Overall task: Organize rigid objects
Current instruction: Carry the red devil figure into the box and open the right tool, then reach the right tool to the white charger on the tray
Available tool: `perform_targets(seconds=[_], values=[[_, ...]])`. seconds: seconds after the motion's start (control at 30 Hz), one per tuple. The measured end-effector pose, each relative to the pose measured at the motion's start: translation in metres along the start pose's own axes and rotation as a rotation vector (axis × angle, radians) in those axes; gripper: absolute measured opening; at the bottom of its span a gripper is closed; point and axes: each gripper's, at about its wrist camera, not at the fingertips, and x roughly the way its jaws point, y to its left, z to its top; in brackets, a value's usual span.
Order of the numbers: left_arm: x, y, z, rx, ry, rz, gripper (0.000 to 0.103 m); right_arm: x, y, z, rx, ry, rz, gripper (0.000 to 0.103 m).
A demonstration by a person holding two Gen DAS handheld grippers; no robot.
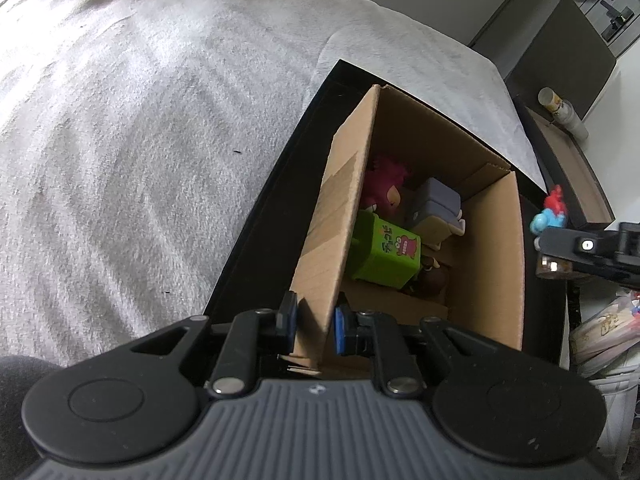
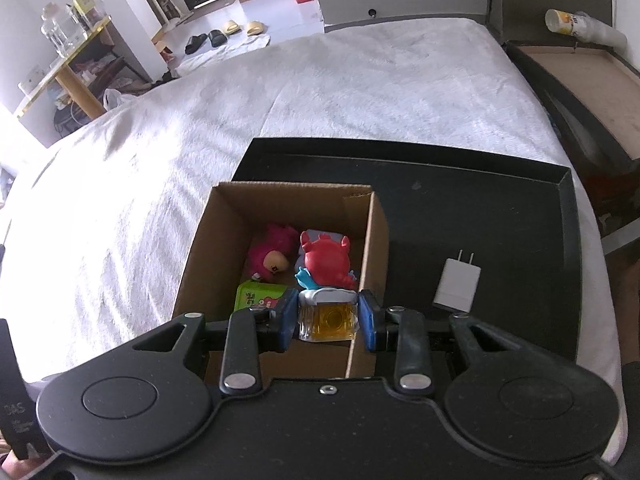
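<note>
An open cardboard box point(image 1: 486, 252) stands on a black tray point(image 1: 260, 240) on the bed. My left gripper point(image 1: 314, 326) is shut on the box's near wall point(image 1: 328, 240). Inside lie a pink plush point(image 1: 384, 188), a green toy block point(image 1: 384, 256), a grey figure point(image 1: 434, 208) and a brown toy point(image 1: 430, 278). My right gripper point(image 2: 328, 316) is shut on a red and blue figure on a clear amber base point(image 2: 326, 276), held above the box point(image 2: 208, 248); it also shows in the left wrist view point(image 1: 550, 216).
A white wall charger point(image 2: 458, 282) lies on the black tray point(image 2: 500, 208) right of the box. The grey-white blanket point(image 1: 140, 120) covers the bed. A brown-lined tray point(image 2: 588, 80) and a cup point(image 2: 580, 26) sit at the far right.
</note>
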Motion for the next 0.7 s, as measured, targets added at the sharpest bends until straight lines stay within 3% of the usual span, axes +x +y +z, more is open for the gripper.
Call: perform_targets(seconds=[0.27, 0.37, 0.7], values=[[0.001, 0.004, 0.000, -0.001, 0.005, -0.016, 0.017, 0.018, 0.013, -0.002, -0.001, 0.027, -0.034, 0.034], [0.001, 0.003, 0.000, 0.000, 0.005, -0.021, 0.018, 0.019, 0.015, -0.001, -0.005, 0.010, -0.078, 0.038], [0.001, 0.003, -0.001, 0.004, 0.007, -0.029, 0.018, 0.000, -0.005, 0.002, 0.045, -0.038, -0.073, 0.042]])
